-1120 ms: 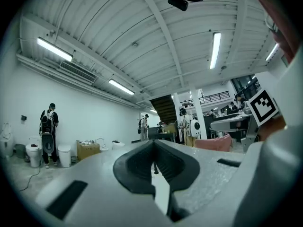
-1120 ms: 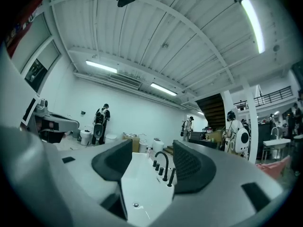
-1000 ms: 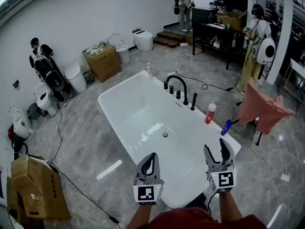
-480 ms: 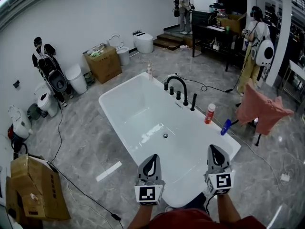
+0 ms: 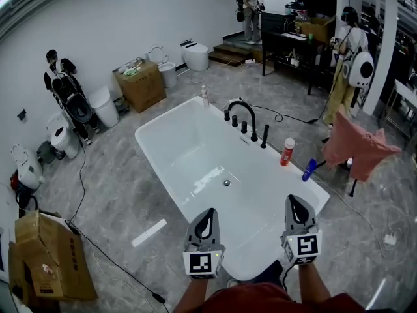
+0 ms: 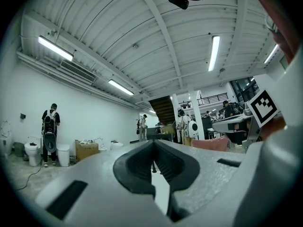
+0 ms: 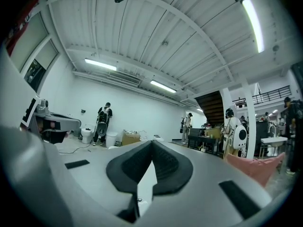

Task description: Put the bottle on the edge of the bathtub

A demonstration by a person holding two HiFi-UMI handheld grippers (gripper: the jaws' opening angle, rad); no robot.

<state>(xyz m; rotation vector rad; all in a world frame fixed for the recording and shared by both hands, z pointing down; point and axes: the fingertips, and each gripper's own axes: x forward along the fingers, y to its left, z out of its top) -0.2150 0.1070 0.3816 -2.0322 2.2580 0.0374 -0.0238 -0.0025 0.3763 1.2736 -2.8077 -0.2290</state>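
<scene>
A white bathtub [image 5: 171, 128] fills the middle of the head view. On its right rim stand a red bottle with a white cap [image 5: 287, 152] and, nearer, a blue bottle [image 5: 309, 170]. A small pale bottle [image 5: 204, 96] stands at the tub's far corner. My left gripper [image 5: 208, 217] and right gripper [image 5: 296, 205] hover over the tub's near end, both shut with nothing between the jaws. Both gripper views look level across the room, with the jaws [image 6: 152, 150] [image 7: 150, 148] pressed tip to tip.
A black faucet [image 5: 242, 115] with handles stands on the tub's right rim. A pink cloth [image 5: 357, 150] hangs at the right. Cardboard boxes [image 5: 45, 258] [image 5: 141, 83], toilets [image 5: 197, 55], cables on the grey floor, and people [image 5: 348, 64] [image 5: 250, 5] stand around.
The right gripper's jaws went from wide open to shut. Both grippers stay over the tub's near end.
</scene>
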